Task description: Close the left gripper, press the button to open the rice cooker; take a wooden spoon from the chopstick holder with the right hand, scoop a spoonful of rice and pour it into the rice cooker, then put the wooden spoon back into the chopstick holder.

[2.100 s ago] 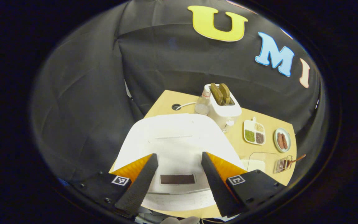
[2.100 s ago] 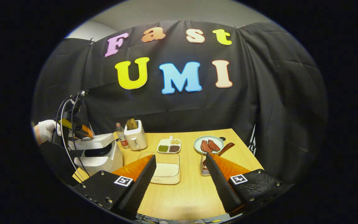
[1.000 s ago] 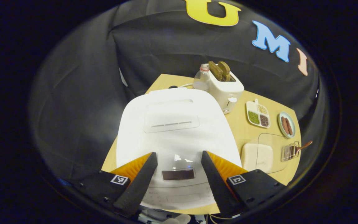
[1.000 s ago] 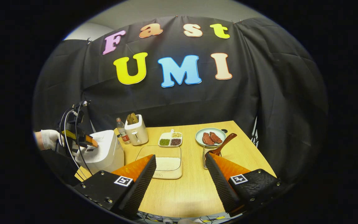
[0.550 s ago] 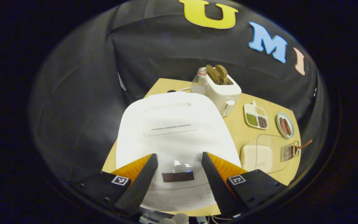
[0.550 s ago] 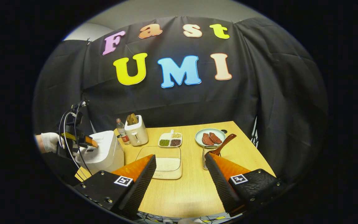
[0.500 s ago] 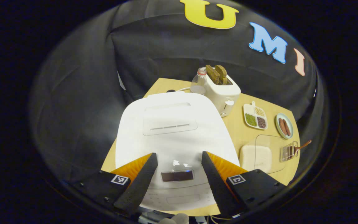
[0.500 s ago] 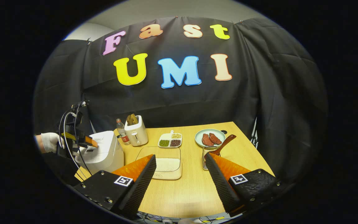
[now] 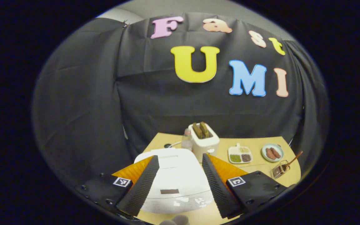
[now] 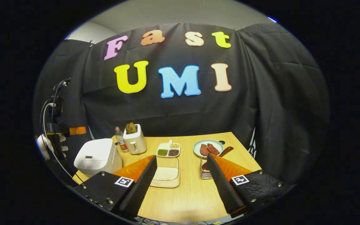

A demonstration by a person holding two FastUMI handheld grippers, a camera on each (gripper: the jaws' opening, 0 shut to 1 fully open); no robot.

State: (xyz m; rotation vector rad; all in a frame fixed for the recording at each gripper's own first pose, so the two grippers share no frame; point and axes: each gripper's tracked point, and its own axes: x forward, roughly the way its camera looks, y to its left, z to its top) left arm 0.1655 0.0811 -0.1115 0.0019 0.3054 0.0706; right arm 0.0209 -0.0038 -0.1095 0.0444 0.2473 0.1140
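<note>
Below left gripper (image 9: 177,184), fingers spread, cooker (image 9: 175,181) lid down; right gripper (image 10: 181,179) spread, spoon (image 10: 225,152) just beyond.

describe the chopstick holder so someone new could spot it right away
Start at the white rice cooker on the wooden table's left side and look across, past the clear rice box. The chopstick holder is the small wire rack below the plate of meat, the one thing with a wooden spoon sticking out.
</note>
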